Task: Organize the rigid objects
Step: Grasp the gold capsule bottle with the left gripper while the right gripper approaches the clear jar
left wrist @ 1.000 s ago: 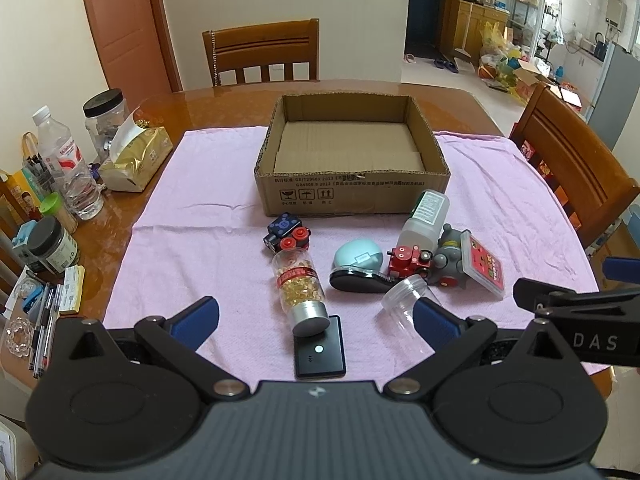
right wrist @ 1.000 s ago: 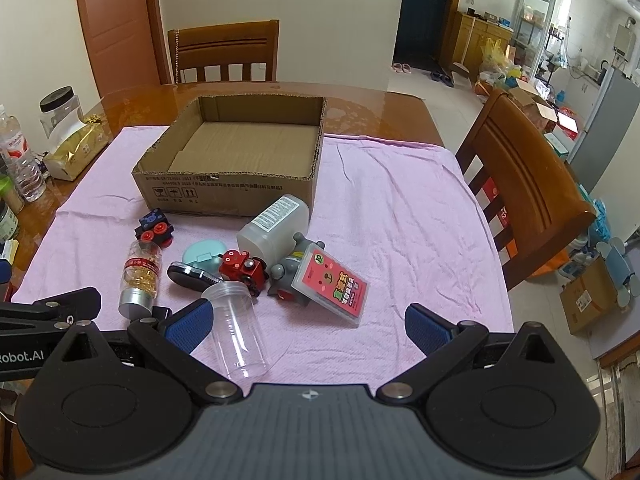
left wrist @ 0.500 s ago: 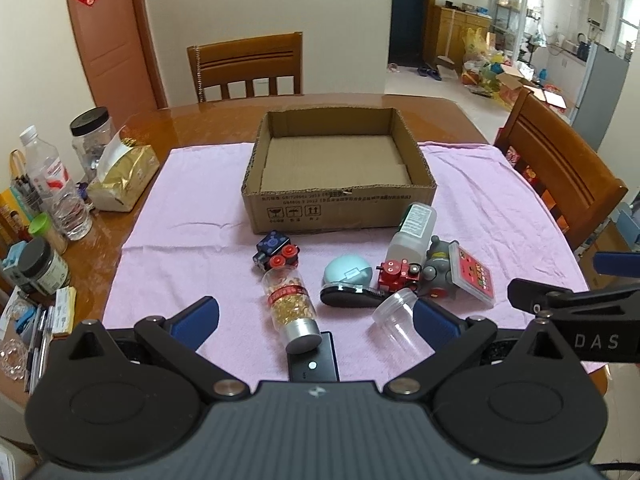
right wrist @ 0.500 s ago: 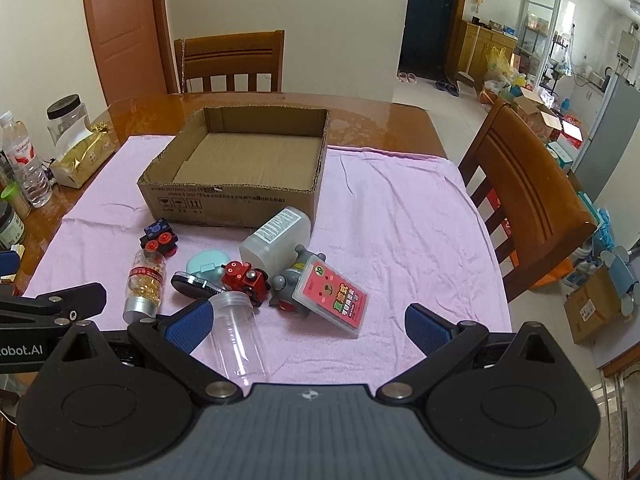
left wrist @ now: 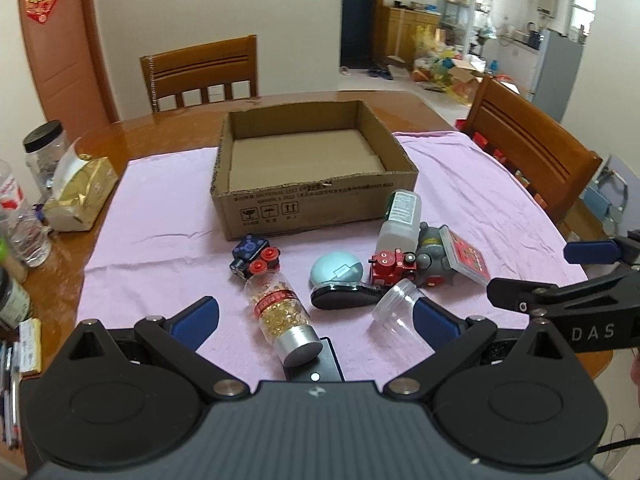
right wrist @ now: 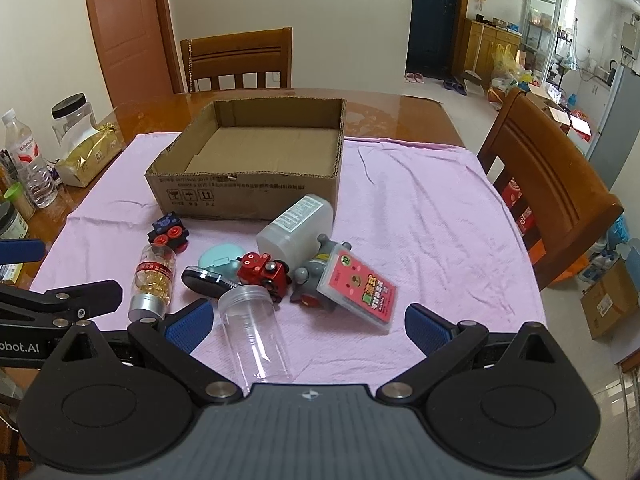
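Note:
An open cardboard box (left wrist: pixel 320 204) (right wrist: pixel 244 196) stands mid-table on a pink cloth (left wrist: pixel 160 224). In front of it lie a capsule bottle (left wrist: pixel 280 312) (right wrist: pixel 154 280), a blue toy car (left wrist: pixel 254 258), a teal round case (left wrist: pixel 336 268), a red toy train (left wrist: pixel 392 264) (right wrist: pixel 264 272), a white bottle (left wrist: pixel 400 220) (right wrist: pixel 298 228), a grey toy with a red card box (left wrist: pixel 460 254) (right wrist: pixel 358 288), a clear jar (left wrist: pixel 394 312) (right wrist: pixel 252 332) and a black device (left wrist: pixel 316 366). My left gripper (left wrist: pixel 314 318) is open and empty above the capsule bottle. My right gripper (right wrist: pixel 306 326) is open and empty above the clear jar.
A gold tissue pack (left wrist: pixel 80 192), jars and a water bottle (right wrist: pixel 30 168) stand along the table's left edge. Wooden chairs stand behind (left wrist: pixel 200 72) and to the right (right wrist: pixel 552 192). Pens lie at the near left.
Both grippers have drawn back and risen a little, so the box and objects look smaller and farther. Both stay open and empty. No object has moved.

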The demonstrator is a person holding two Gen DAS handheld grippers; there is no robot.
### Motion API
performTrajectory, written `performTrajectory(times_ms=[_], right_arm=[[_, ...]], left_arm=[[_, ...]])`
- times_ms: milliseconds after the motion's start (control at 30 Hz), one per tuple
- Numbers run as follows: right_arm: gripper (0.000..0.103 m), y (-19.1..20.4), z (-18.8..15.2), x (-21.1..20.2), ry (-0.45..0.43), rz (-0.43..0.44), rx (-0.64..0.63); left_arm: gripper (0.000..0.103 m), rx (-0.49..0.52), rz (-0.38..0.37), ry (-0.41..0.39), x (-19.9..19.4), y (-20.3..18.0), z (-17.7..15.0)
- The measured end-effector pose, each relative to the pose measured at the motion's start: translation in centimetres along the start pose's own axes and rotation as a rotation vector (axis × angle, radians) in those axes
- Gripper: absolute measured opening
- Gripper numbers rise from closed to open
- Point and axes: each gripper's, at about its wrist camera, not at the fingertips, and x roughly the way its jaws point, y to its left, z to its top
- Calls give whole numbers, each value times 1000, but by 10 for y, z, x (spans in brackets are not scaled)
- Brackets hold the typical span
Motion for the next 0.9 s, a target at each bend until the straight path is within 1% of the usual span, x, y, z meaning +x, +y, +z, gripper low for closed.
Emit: performTrajectory(times_ms=[133, 367, 533, 733, 900], right_arm=[[103, 1, -8, 8, 5, 14, 20], [103, 9, -24, 28, 52, 12, 32], [103, 14, -35, 51, 113, -1, 46], [103, 16, -47, 82, 196, -28, 71], [103, 12, -52, 94, 246, -56, 83]], left_arm=[[102, 13, -34, 9, 10, 10, -7], [102, 71, -28, 62, 35, 23, -20], [102, 108, -45, 112, 53, 32, -30], [102, 151, -47, 159, 73, 40, -38], [102, 197, -70, 193, 85, 46, -39]])
